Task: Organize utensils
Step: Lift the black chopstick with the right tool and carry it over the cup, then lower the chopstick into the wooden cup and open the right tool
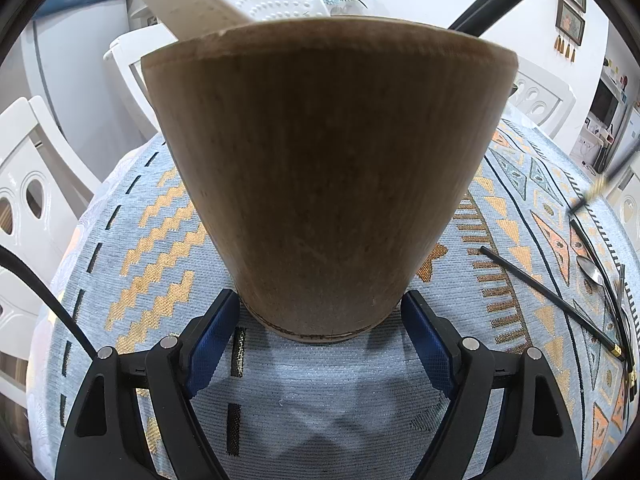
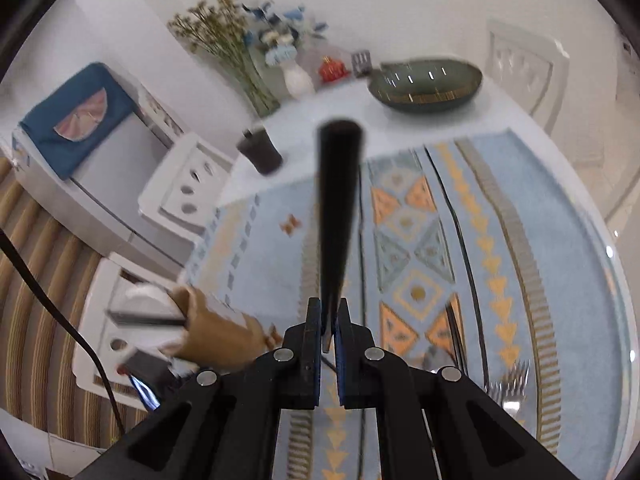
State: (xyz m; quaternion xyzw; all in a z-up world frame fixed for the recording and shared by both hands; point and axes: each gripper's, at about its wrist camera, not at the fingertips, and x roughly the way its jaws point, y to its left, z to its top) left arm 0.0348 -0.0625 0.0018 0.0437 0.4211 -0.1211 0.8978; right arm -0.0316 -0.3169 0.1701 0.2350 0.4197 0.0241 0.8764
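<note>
Wooden holder [image 1: 320, 184]: upright on patterned cloth [image 1: 168, 216] near the counter's left edge; left gripper [image 1: 320, 316] fingers clamp its base. Black utensil handle [image 2: 336, 216]: pinched between narrow right gripper [image 2: 329, 330] fingers, raised above open cloth. Loose chopstick [image 1: 548, 296] and spoon [image 1: 592, 272]: right, near the counter edge.

Left wrist view sits low, looking forward-down along its tongs [image 1: 320, 320], very near a wooden holder [image 1: 328, 184] that fills the frame. Right wrist view looks steeply down from higher over the counter [image 2: 560, 240], blurred. Both share the patterned cloth [image 1: 132, 240] and the holder.
</note>
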